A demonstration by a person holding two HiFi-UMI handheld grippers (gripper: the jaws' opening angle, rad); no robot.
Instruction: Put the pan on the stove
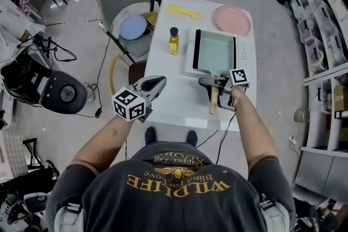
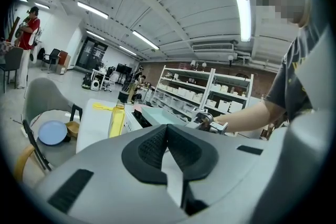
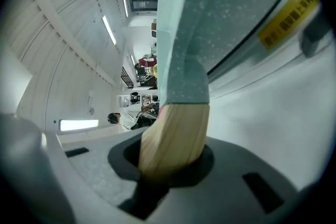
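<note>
A pale green rectangular pan (image 1: 215, 51) lies over the white stove (image 1: 243, 52) at the table's right side; I cannot tell whether it rests on the stove or hovers just above it. Its wooden handle (image 1: 213, 101) points toward me. My right gripper (image 1: 218, 87) is shut on that handle (image 3: 173, 139), with the green pan (image 3: 210, 23) filling the right gripper view beyond it. My left gripper (image 1: 155, 84) hangs over the table's left front part, shut and empty (image 2: 168, 134). In the left gripper view the pan (image 2: 157, 115) shows far off.
On the white table (image 1: 174, 103) stand a yellow oil bottle (image 1: 173, 41), a pink plate (image 1: 231, 19) at the back right, and a yellow utensil (image 1: 183, 10) at the back. A grey chair (image 1: 117, 0) with a blue plate (image 1: 133, 26) stands at the table's left.
</note>
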